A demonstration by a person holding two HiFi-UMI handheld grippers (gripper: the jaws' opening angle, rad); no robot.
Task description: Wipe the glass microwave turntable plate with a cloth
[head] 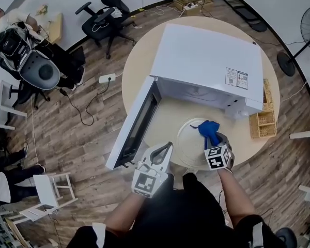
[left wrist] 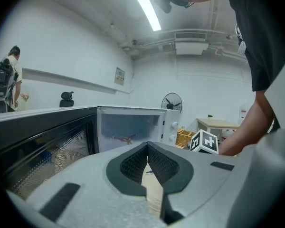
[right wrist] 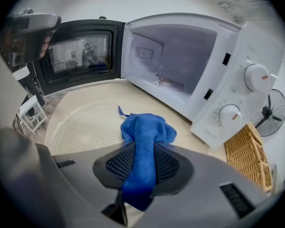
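My right gripper (right wrist: 142,163) is clamped on the blue cloth (right wrist: 146,129), whose bunched free end rests on the plate (right wrist: 78,127). From the head view, the plate (head: 187,144) lies flat on the round table (head: 248,146), just in front of the open microwave (head: 206,61). The cloth (head: 209,130) covers its 1 o'clock part. The right gripper (head: 215,141) comes in from 5 o'clock. My left gripper (left wrist: 147,148) has its jaws closed tip to tip with nothing between them. It (head: 164,150) hangs at the plate's 9 o'clock, beside the door (head: 137,123).
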